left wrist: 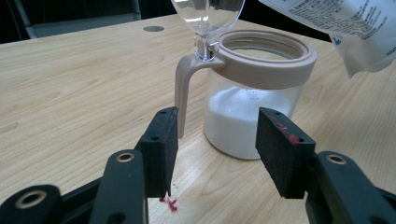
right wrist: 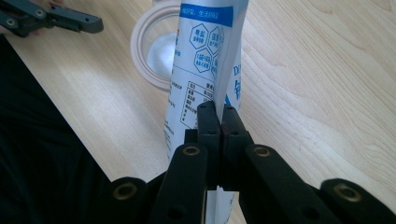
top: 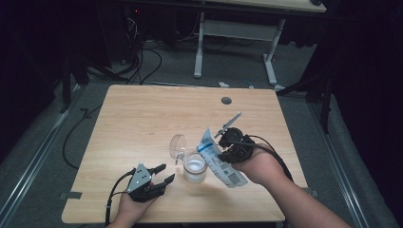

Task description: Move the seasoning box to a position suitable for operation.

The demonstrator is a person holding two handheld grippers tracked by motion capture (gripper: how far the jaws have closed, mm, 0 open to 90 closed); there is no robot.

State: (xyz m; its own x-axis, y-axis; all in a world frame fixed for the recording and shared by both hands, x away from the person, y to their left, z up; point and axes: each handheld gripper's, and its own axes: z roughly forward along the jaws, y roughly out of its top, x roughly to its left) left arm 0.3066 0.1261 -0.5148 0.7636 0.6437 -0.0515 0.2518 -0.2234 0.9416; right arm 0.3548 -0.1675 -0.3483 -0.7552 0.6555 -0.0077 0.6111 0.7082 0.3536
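A glass jar [top: 195, 167] [left wrist: 252, 107] with a beige rim, a beige handle and a flipped-up clear lid [top: 178, 146] holds white powder near the table's front edge. My right gripper [top: 227, 151] [right wrist: 219, 114] is shut on a white and blue pouch [top: 217, 158] [right wrist: 205, 60], which hangs tilted beside and over the jar's mouth [right wrist: 156, 53]. My left gripper [top: 164, 173] [left wrist: 217, 149] stands open just left of the jar, its pads apart and short of the glass, nothing between them.
The wooden table [top: 142, 118] has a round cable hole [top: 226, 100] at the back. Red flecks [left wrist: 170, 203] lie on the wood under my left jaws. A white desk frame [top: 235, 42] and cables stand on the floor beyond.
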